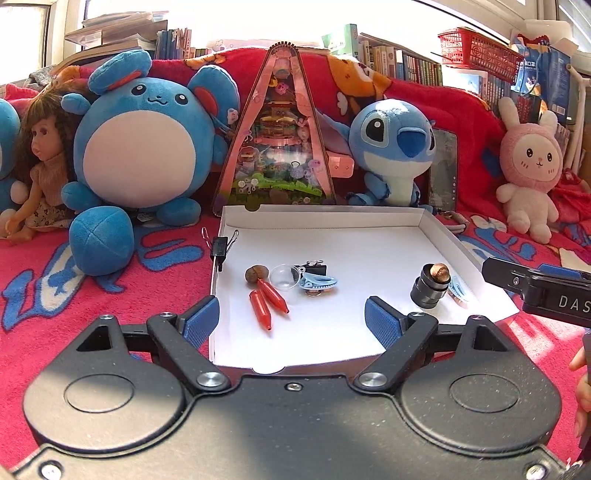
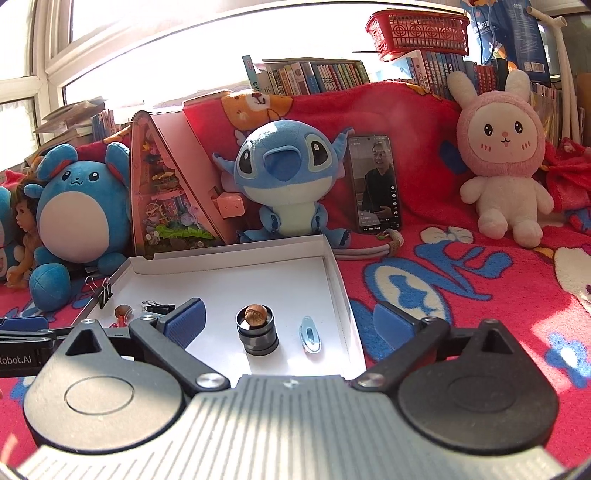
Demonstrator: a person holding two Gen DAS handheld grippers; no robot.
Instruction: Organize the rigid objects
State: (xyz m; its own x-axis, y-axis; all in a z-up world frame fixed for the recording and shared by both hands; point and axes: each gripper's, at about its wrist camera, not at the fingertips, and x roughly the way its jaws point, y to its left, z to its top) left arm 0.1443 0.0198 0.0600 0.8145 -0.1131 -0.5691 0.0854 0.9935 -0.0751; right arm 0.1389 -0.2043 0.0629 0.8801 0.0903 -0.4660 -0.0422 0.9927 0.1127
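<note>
A white shallow box lies on the red blanket. In it are two red cone-shaped caps, a walnut, a clear dome, a blue clip and a black binder clip. A dark metal cylinder with a brown nut on top stands at the right, beside another blue clip. A binder clip grips the box's left wall. My left gripper is open and empty over the front edge. My right gripper is open and empty in front of the cylinder.
Plush toys line the back: a round blue one, a blue Stitch, a pink rabbit, and a doll. A pink triangular toy box and a phone stand behind the white box. Books and a red basket are beyond.
</note>
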